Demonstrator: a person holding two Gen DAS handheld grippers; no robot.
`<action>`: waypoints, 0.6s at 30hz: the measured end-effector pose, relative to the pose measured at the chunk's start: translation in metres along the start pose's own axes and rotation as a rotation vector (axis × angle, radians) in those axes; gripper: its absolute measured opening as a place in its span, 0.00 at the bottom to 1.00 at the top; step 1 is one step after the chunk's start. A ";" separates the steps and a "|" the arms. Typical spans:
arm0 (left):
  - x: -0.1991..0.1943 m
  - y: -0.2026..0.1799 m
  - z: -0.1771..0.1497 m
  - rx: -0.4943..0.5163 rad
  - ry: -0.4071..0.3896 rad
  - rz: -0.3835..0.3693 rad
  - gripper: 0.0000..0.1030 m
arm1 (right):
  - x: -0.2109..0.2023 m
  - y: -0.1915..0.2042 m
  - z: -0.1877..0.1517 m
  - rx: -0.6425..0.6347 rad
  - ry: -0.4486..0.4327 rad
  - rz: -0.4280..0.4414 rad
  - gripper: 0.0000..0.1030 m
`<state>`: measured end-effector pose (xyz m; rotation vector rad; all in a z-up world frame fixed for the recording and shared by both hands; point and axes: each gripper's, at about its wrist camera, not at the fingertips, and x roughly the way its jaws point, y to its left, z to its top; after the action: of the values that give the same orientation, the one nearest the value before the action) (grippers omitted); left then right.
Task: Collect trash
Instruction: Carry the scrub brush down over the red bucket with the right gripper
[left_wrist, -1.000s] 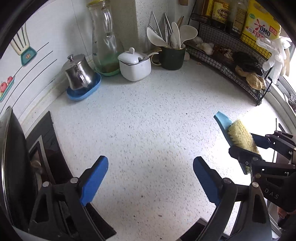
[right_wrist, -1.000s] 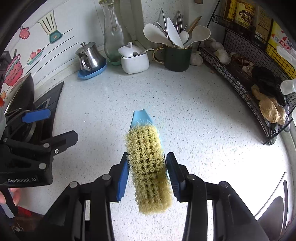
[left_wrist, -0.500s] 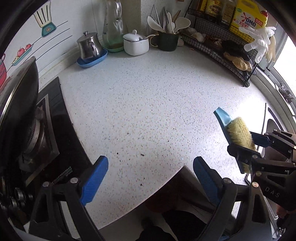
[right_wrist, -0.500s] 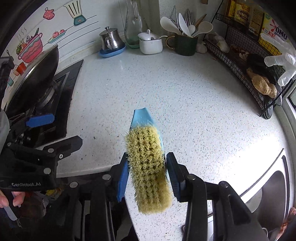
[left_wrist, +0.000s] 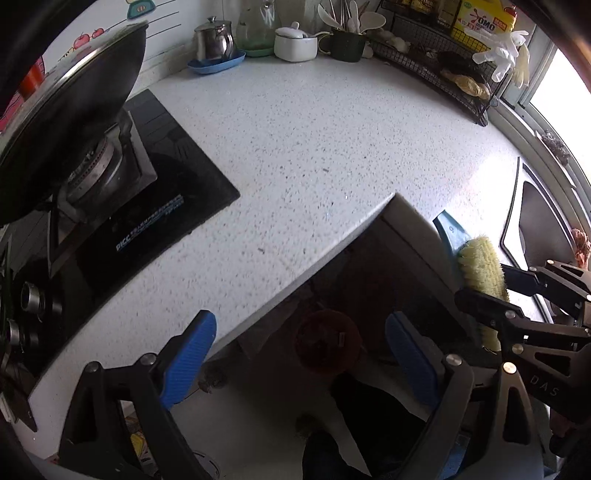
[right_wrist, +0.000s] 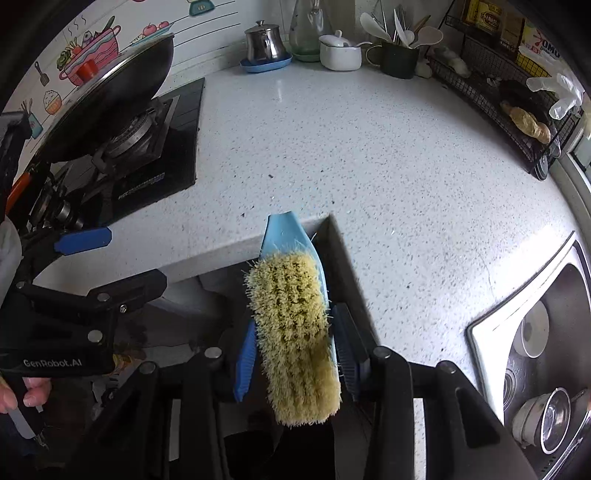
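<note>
- The right gripper (right_wrist: 295, 354), black-framed with blue pads, is clamped on a scrubbing brush (right_wrist: 293, 332) with a light-blue plastic back and yellowish bristles; the pads press on its two long sides and the bristles face the camera.
- The left gripper (left_wrist: 303, 362), of the same black-and-blue build, stands wide apart with nothing between its pads; below it are only the floor and a dark round shape there that I cannot identify.
- Both grippers hang over the inner corner of the counter edge (left_wrist: 325, 254), so the brush is off the worktop, with its blue tip (right_wrist: 284, 229) just over the edge.
- On the white speckled stone countertop (right_wrist: 369, 147) a few small dark crumbs (right_wrist: 270, 176) lie near the front edge; these look like the trash, and they are not yet gathered.
- No dustpan, bag or bin shows clearly in either view, so where the crumbs should go cannot be told.
- My judgement: the task is at an early-to-middle point; the tool is in hand, but sweeping the specks together and removing them is left.
- To the left sits the black glass gas hob (right_wrist: 159, 162) with a dark wok (right_wrist: 110, 96) on it; to the right, the steel sink (right_wrist: 546, 350) holding bowls.
- Farthest back stand a steel pot (right_wrist: 264, 42), a white lidded jar (right_wrist: 340, 51), a dark green utensil mug (right_wrist: 399, 59) and a black wire rack (right_wrist: 498, 85).
</note>
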<state>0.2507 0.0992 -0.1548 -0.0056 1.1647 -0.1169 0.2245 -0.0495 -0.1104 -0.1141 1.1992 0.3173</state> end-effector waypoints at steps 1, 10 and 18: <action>0.000 0.002 -0.011 0.003 0.011 -0.006 0.89 | 0.001 0.006 -0.008 0.001 0.000 0.001 0.36; 0.015 0.009 -0.087 0.001 0.092 -0.034 0.89 | 0.023 0.036 -0.070 0.019 0.065 0.010 0.36; 0.060 0.011 -0.120 -0.026 0.148 -0.020 0.89 | 0.075 0.033 -0.093 0.033 0.127 0.031 0.36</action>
<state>0.1650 0.1115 -0.2583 -0.0314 1.3143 -0.1215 0.1553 -0.0283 -0.2109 -0.0884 1.3328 0.3213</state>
